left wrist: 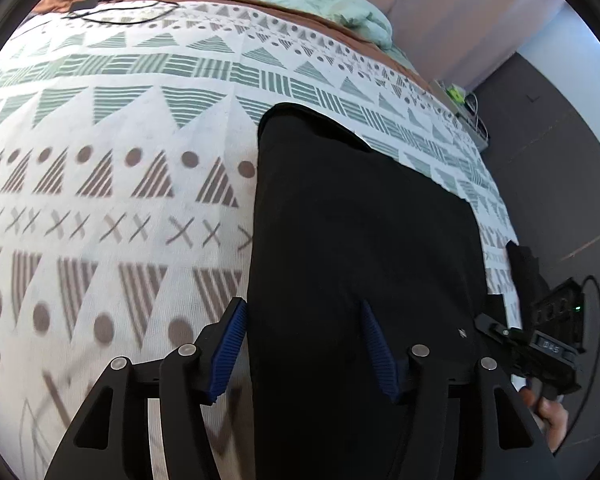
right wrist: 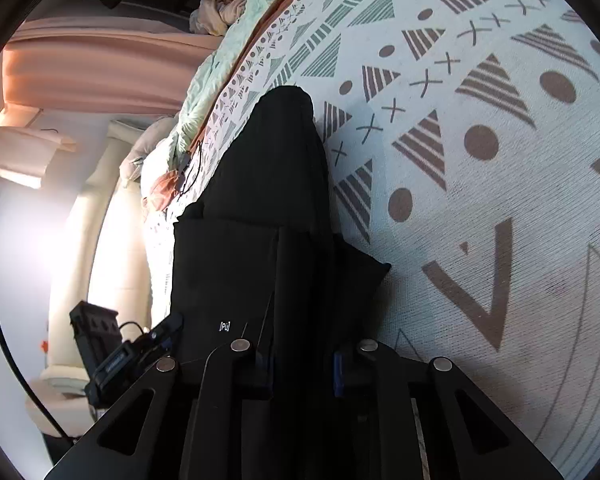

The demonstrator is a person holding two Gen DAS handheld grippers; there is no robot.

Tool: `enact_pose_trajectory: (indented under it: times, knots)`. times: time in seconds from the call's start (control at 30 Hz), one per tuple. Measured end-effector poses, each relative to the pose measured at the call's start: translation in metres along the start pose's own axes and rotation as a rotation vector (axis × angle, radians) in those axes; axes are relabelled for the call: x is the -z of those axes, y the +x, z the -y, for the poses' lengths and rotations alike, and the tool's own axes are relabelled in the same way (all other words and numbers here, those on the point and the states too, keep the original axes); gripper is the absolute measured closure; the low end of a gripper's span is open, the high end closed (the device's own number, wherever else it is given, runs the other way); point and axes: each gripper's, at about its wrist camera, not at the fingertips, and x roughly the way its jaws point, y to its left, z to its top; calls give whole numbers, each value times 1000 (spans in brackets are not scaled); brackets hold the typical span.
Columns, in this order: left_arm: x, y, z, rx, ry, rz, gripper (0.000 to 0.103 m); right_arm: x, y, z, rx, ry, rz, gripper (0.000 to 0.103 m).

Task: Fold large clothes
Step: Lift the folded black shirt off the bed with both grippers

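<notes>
While the patterned bed cover (left wrist: 100, 208) spreads wide beneath everything, the black garment (left wrist: 360, 220) lies on it as a long folded strip, its long axis running straight away from both claws toward the far edge. The right claw (right wrist: 300, 364) is clamped on the near end; the left claw (left wrist: 300, 344) stands apart, straddling the garment's left edge, not pinching.
</notes>
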Motion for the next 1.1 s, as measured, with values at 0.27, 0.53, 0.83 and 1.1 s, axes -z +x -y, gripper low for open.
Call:
enact_pose_trajectory:
  times: [0.27,0.53,0.83,1.1]
  knots:
    - [-8,7,-4,25,-19,-30,47,-2,1,3,25,-15,-15,84]
    - [-17,16,-9,51,-53,-47,55,-7,15,1,20,7,-36,77]
    - [-8,-40,19,22,1,57,79,16,-21,-58,51,-90,114,88]
    - [25,-110,39,33,42,201,80,49,-67,-121,91,-220,262,89]
